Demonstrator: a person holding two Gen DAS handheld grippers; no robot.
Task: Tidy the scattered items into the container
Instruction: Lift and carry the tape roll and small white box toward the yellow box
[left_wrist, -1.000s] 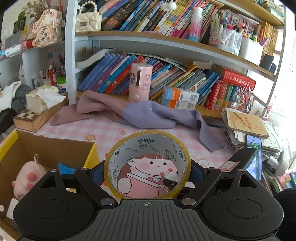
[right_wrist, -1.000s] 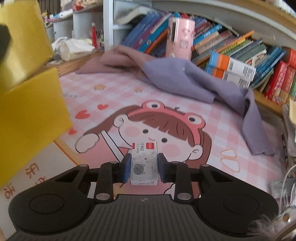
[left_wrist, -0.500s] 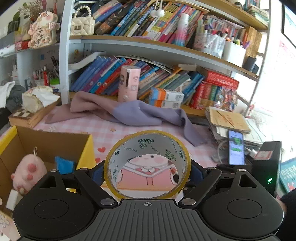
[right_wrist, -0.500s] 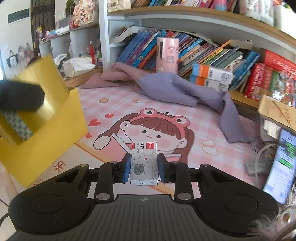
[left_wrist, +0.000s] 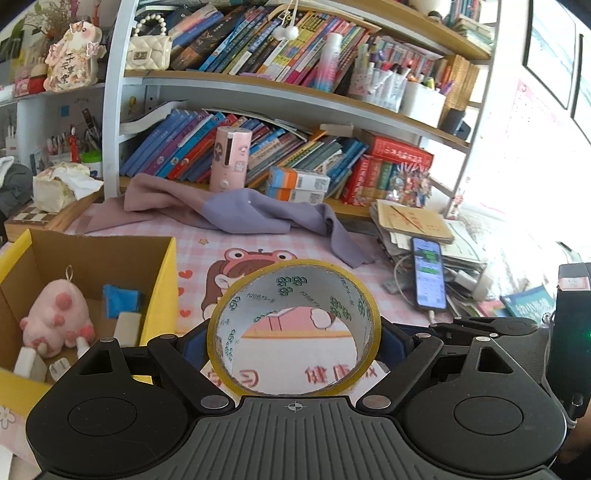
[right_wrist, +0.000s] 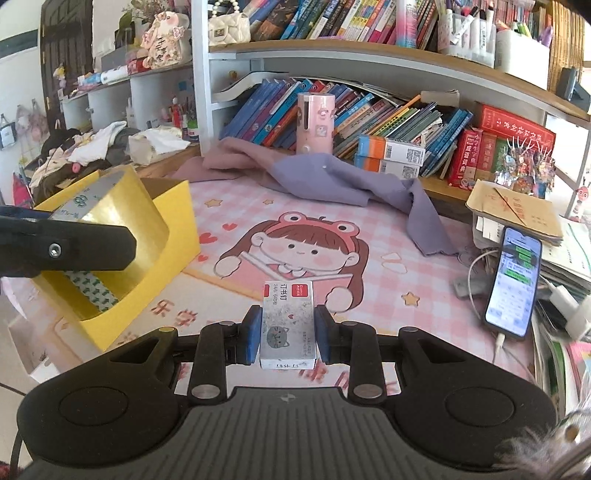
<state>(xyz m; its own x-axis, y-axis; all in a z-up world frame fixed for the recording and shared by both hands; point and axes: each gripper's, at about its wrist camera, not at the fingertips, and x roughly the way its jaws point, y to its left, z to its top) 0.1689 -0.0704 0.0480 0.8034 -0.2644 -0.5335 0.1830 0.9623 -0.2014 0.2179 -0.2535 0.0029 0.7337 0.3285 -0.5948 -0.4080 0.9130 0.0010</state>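
My left gripper (left_wrist: 293, 345) is shut on a yellow tape roll (left_wrist: 343, 291), held above the pink desk mat to the right of the yellow cardboard box (left_wrist: 168, 280). The box holds a pink plush toy (left_wrist: 55, 314), a blue item (left_wrist: 120, 299) and small white pieces. My right gripper (right_wrist: 288, 334) is shut on a small white staples box (right_wrist: 288, 325), held above the mat. In the right wrist view the tape roll (right_wrist: 114, 206) and left gripper finger (right_wrist: 74, 245) hang in front of the yellow box (right_wrist: 173, 229) at the left.
A purple cloth (left_wrist: 240, 210) lies at the back of the mat by a pink cylinder (left_wrist: 229, 158). A lit phone (right_wrist: 513, 280) with cables, paper stacks (left_wrist: 413, 221) and bookshelves stand at the right and back. A tissue box (left_wrist: 59, 184) sits far left.
Both grippers have pulled back and risen with their loads. The yellow box and more of the mat now show. The left gripper with the tape now sits nearer the box.
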